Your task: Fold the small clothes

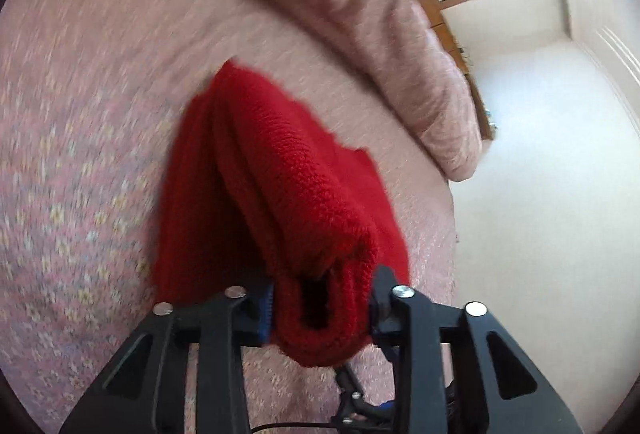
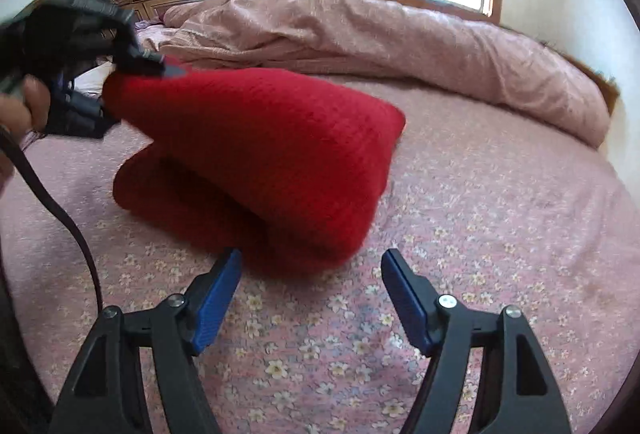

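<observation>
My left tongs [image 1: 322,308] pinch a thick folded edge of the red knitted garment [image 1: 276,169], their blue pads [image 1: 267,308] pressed against its sides. My right tongs [image 2: 311,274] stand spread with nothing between them, the garment's near fold just beyond at twelve o'clock. The garment [image 2: 256,153] lies doubled on the pink flowered bedsheet [image 2: 500,226], one end lifted toward ten o'clock. A rumpled pink quilt [image 2: 400,37] lies behind, toward one o'clock.

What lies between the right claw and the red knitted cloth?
Only bare flowered bedsheet separates the open right claw from the red knitted cloth, seen in the right wrist view.
</observation>
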`<state>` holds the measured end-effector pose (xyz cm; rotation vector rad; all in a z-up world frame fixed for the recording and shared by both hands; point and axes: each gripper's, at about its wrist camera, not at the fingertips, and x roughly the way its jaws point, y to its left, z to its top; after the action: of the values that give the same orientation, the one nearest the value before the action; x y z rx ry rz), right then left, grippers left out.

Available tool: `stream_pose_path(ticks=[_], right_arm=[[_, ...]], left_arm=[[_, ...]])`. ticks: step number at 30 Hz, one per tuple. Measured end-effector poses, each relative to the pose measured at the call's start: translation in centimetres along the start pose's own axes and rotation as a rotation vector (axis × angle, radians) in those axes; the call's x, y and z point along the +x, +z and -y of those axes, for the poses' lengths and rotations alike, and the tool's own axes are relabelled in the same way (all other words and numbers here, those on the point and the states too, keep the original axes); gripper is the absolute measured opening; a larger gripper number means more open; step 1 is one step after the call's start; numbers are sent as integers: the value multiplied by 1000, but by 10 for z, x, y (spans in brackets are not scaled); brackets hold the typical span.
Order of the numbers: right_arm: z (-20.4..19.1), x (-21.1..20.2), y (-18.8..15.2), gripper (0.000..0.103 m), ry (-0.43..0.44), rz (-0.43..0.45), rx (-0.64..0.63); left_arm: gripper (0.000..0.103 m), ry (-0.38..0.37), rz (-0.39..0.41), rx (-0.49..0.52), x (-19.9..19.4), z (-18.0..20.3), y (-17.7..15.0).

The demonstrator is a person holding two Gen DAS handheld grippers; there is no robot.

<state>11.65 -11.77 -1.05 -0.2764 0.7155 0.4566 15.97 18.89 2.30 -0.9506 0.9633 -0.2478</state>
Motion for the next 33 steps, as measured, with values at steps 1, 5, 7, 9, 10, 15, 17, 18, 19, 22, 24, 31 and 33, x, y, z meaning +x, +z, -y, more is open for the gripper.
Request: stream_pose_path(ticks=[1,5,7,9,10,15,17,18,19,22,24,31,33], right_arm=[[-2,3,1,76,-18,7,-2],[9,15,16,77,-53,24,109],[8,27,24,77,-52,13,126],[1,40,29,77,-64,-6,112],[-3,46,31,77,-83,-5,102],[29,44,29,77,-132,28,276],[43,39,17,77,-77,20,323],[46,37,13,77,-45,11,329],[50,34,9,77,-18,13,342],[58,32,0,77,2,-12,393],[59,34,-6,77,3,-37,413],[44,18,-21,77,-82,-57,345],[40,7,-23,77,-103,-58,311]], left_arm=[[23,-7,7,23,0,7,2],[22,-65,31,90,-5,30,4],[22,-84,43,118,-4,39,4],[22,-100,53,128,-3,43,5],[22,-103,56,130,-2,43,5],[21,-19,58,160,-5,22,5],[21,43,41,179,0,8,3],[21,65,38,189,3,2,1],[21,101,26,203,7,-5,-2],[21,153,-14,229,14,-20,-17],[21,195,-22,275,17,-22,-29],[23,212,19,301,9,-24,-44],[23,209,33,294,4,-25,-45]])
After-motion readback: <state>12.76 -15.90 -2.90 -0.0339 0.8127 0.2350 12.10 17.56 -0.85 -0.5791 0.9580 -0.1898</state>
